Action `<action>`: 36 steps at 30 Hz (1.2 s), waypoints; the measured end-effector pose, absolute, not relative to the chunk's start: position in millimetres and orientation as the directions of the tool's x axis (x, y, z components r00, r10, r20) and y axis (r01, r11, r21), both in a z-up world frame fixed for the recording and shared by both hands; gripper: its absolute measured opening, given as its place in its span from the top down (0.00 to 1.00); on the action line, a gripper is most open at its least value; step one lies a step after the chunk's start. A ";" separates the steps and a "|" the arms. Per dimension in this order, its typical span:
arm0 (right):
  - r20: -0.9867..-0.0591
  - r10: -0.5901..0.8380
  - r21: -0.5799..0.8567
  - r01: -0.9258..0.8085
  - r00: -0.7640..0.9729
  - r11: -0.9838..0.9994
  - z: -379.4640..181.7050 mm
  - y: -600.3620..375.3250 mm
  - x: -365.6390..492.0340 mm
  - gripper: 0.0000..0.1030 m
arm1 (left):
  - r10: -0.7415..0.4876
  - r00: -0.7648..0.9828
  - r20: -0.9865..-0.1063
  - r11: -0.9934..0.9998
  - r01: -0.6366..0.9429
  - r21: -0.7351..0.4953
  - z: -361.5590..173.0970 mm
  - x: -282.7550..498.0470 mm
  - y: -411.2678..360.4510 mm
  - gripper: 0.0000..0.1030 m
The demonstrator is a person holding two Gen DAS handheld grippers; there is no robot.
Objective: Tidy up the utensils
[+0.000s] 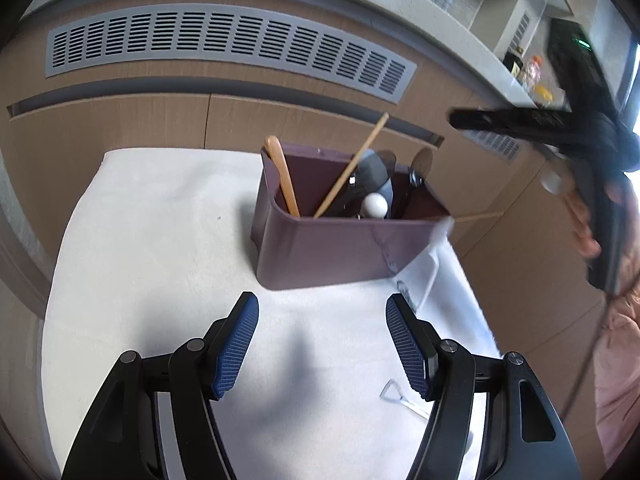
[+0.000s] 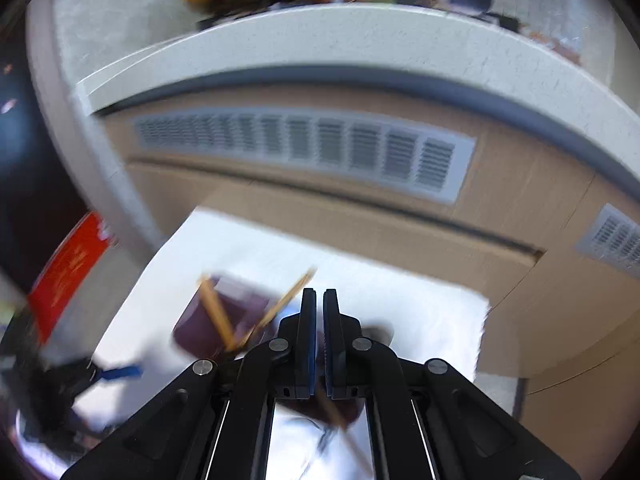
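A purple utensil holder [image 1: 332, 248] stands on a white cloth [image 1: 160, 260]. It holds an orange spoon [image 1: 284, 178], a wooden chopstick [image 1: 352, 168], dark utensils and a white ball-ended one [image 1: 375, 205]. My left gripper [image 1: 322, 344] is open and empty, a short way in front of the holder. A metal bottle opener [image 1: 394, 392] lies by its right finger. My right gripper [image 2: 319, 312] is shut, above the blurred holder [image 2: 224, 316]; a thin wooden stick [image 2: 340, 416] shows below its fingers, whether gripped I cannot tell. The right gripper also shows blurred at the left wrist view's right [image 1: 592, 184].
Wooden cabinet fronts with grey vent grilles [image 1: 224, 40] stand behind the cloth under a white counter [image 2: 360, 48]. A white paper [image 1: 424, 276] lies right of the holder. A red object [image 2: 68, 264] sits at the left in the right wrist view.
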State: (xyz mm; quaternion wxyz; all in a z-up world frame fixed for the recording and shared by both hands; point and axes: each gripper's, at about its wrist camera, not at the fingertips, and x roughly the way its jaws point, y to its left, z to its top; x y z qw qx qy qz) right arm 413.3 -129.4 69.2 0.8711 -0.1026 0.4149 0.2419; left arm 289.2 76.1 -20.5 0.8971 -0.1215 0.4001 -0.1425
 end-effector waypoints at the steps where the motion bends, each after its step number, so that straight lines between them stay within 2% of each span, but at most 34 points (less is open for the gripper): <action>1: -0.781 0.336 0.006 -0.532 0.527 0.847 64.6 -130.9 401.0 0.96 | -0.349 0.635 -0.690 0.932 0.156 -0.328 -22.9 290.3 74.4 0.35; 5: -0.805 0.336 -0.023 -0.590 0.490 0.807 39.5 -137.7 356.0 0.95 | -0.345 0.613 -0.711 0.934 0.145 -0.327 -33.2 294.4 68.8 0.35; 6: -0.812 0.316 -0.050 -0.599 0.490 0.799 28.9 -138.5 346.9 0.90 | -0.343 0.606 -0.718 0.935 0.144 -0.325 -36.4 294.9 66.5 0.35; 7: -0.817 0.300 -0.074 -0.606 0.492 0.792 19.9 -138.0 342.4 0.77 | -0.341 0.599 -0.724 0.936 0.143 -0.322 -39.4 295.3 64.4 0.35; 9: -0.829 0.274 -0.112 -0.625 0.488 0.773 -1.4 -136.1 332.9 0.59 | -0.327 0.584 -0.743 0.942 0.141 -0.304 -46.1 294.9 59.7 0.35; 10: -0.837 0.272 -0.114 -0.638 0.475 0.762 -8.4 -137.2 328.9 0.57 | -0.316 0.578 -0.753 0.947 0.139 -0.291 -48.7 293.8 58.0 0.35; 19: -0.882 0.249 -0.157 -0.748 0.400 0.645 -74.1 -98.9 339.4 0.57 | -0.238 0.548 -0.802 0.969 0.080 -0.233 -63.0 278.6 69.8 0.35; 26: -0.919 0.259 -0.049 -0.736 0.299 0.675 -103.9 -88.8 375.1 0.57 | -0.222 0.532 -0.817 0.973 0.062 -0.224 -68.4 269.2 74.3 0.35; 27: -0.921 0.267 -0.017 -0.717 0.282 0.697 -103.3 -91.9 378.5 0.60 | -0.222 0.530 -0.818 0.973 0.064 -0.223 -68.5 268.4 73.3 0.35; 28: -0.923 0.263 -0.009 -0.700 0.281 0.714 -103.2 -95.3 379.4 0.74 | -0.225 0.528 -0.819 0.973 0.070 -0.222 -68.4 267.8 72.0 0.35; 29: -0.924 0.252 -0.012 -0.682 0.286 0.731 -101.3 -100.0 378.1 0.80 | -0.229 0.524 -0.820 0.972 0.081 -0.219 -68.6 267.0 69.9 0.35; 31: -0.923 0.251 -0.009 -0.668 0.292 0.744 -97.3 -110.1 368.2 0.88 | -0.234 0.515 -0.824 0.972 0.100 -0.213 -69.4 266.1 64.5 0.35; 33: -0.922 0.239 -0.015 -0.645 0.304 0.764 -95.2 -123.7 356.1 0.94 | -0.244 0.503 -0.829 0.970 0.123 -0.211 -71.3 266.0 56.1 0.35; 36: -0.913 0.276 0.057 -0.574 0.302 0.817 -89.3 -158.5 335.5 0.94 | -0.286 0.470 -0.835 0.957 0.178 -0.228 -74.7 267.0 33.6 0.35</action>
